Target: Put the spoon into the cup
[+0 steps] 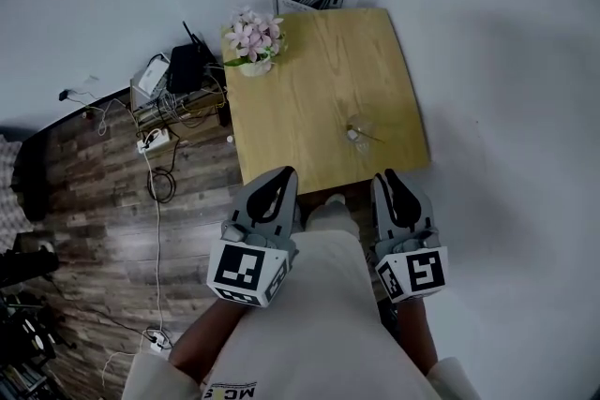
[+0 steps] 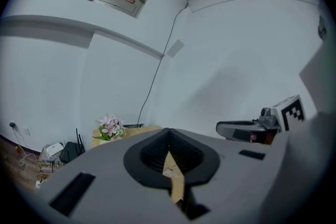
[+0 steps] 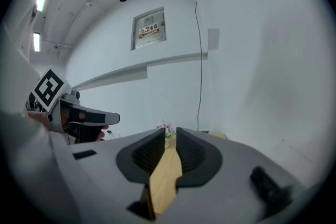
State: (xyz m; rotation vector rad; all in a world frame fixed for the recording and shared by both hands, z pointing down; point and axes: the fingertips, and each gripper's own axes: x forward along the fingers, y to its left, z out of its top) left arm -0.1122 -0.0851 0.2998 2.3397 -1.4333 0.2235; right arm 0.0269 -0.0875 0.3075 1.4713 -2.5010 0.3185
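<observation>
On the wooden table point(image 1: 309, 89) a clear glass cup point(image 1: 357, 128) stands near the front right corner. A thin spoon point(image 1: 371, 137) rests in it, its handle sticking out to the right. Both grippers hang close to the person's body, short of the table's front edge and well back from the cup. The left gripper point(image 1: 278, 178) point(image 2: 168, 135) has its jaws together with nothing held. On the right gripper point(image 1: 392, 180) point(image 3: 168, 134) a narrow gap stays between the jaws, with only the table showing through it. Each gripper view catches the other gripper off to the side.
A white pot of pink flowers point(image 1: 253, 40) point(image 2: 108, 127) sits on the table's far left corner. A black router, a power strip and cables point(image 1: 173, 75) lie on the dark plank floor to the left. A wall vent point(image 1: 312, 0) is behind the table.
</observation>
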